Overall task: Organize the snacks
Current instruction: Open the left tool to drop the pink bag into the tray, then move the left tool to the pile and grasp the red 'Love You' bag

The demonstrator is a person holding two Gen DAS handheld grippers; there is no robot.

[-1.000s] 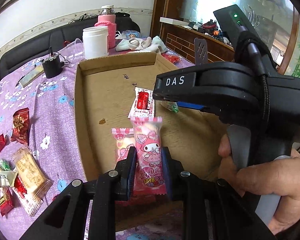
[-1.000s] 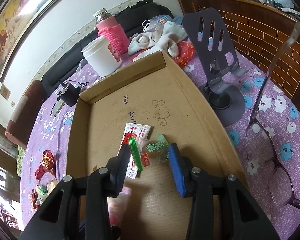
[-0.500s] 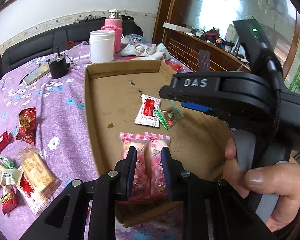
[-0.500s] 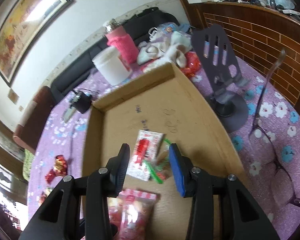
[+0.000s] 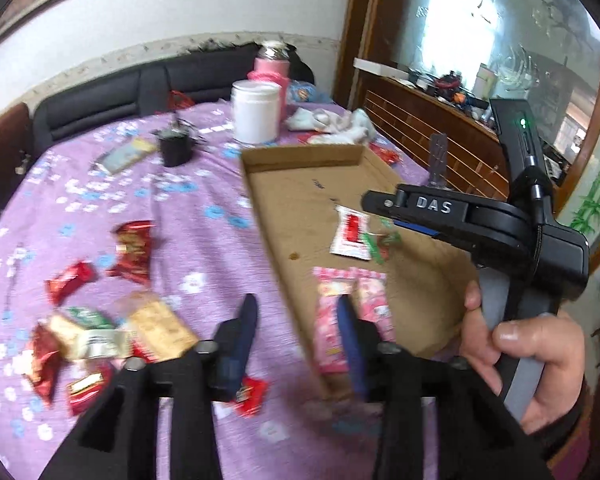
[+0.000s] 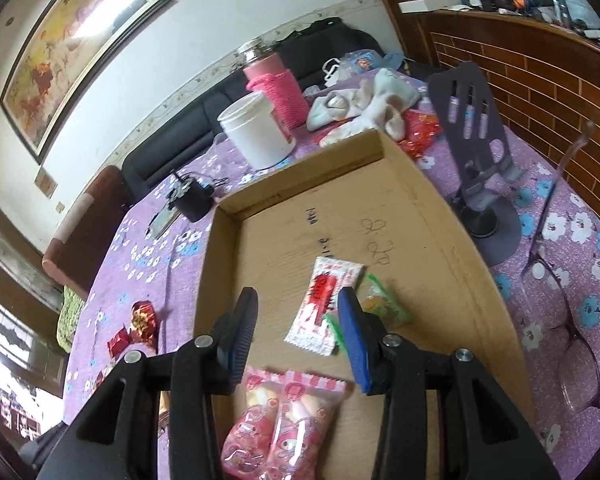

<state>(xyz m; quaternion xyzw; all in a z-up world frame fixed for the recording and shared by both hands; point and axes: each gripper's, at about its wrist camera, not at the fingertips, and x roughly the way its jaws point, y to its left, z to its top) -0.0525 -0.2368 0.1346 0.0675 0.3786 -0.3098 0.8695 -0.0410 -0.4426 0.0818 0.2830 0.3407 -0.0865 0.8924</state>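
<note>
Two pink packets point(image 6: 278, 428) lie in the cardboard tray point(image 6: 452, 216) — left claw point(image 5: 298, 330) opening, empty; right claw point(image 6: 298, 330) spread, empty.

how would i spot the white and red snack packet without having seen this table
Find the shallow cardboard tray on the purple flowered tablecloth. Near the middle of its floor lies the white packet with a red label, flat and at a slant. The twin pink packs sit nearer the camera, and the clear green-edged candy wrapper lies against its right side; it alone is white.
</note>
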